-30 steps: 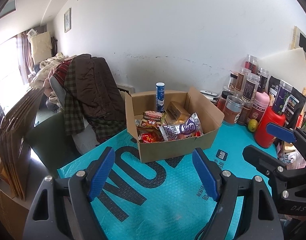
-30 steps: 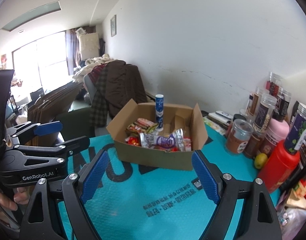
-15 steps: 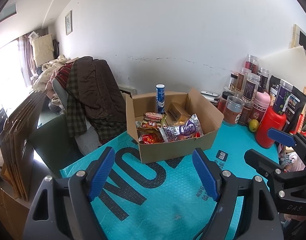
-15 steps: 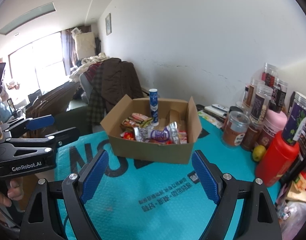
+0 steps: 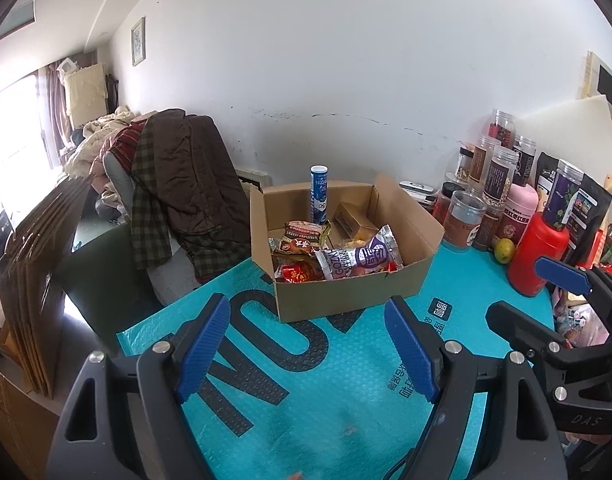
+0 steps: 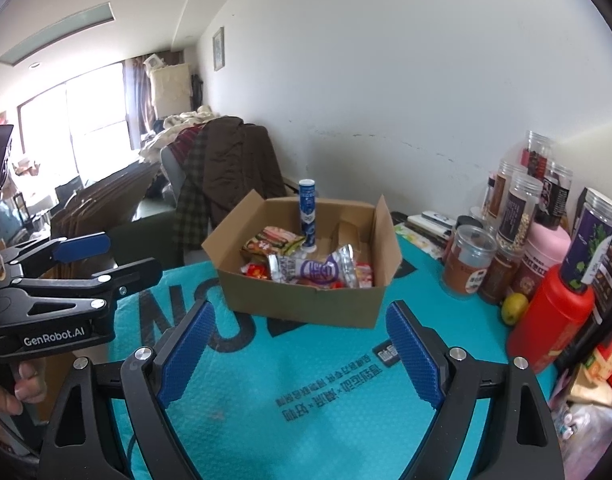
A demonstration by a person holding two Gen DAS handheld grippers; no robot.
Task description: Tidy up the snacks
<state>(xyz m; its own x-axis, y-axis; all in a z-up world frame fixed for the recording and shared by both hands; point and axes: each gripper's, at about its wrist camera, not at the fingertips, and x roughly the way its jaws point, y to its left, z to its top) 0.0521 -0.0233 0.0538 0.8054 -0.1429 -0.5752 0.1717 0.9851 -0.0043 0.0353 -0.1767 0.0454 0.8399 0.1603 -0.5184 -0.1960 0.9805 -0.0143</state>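
Note:
An open cardboard box (image 5: 346, 292) stands on the teal mat (image 5: 306, 380); it also shows in the right wrist view (image 6: 306, 300). It holds several snack packets, among them a purple one (image 5: 362, 258) (image 6: 318, 270) and a red one (image 5: 295, 272), plus an upright blue tube (image 5: 318, 194) (image 6: 308, 212). My left gripper (image 5: 308, 346) is open and empty, well short of the box. My right gripper (image 6: 301, 350) is open and empty, also short of the box. Each gripper shows at the edge of the other's view.
Several jars (image 5: 498, 176), a red bottle (image 5: 536, 256), a pink bottle (image 5: 520, 212) and a small lemon (image 5: 505, 250) crowd the right side. A chair draped with clothes (image 5: 173, 184) stands left of the box. Flat cardboard sheets (image 5: 29, 280) lean at far left.
Both grippers have pulled back a little from the box and stayed open. The box and its snacks have not moved.

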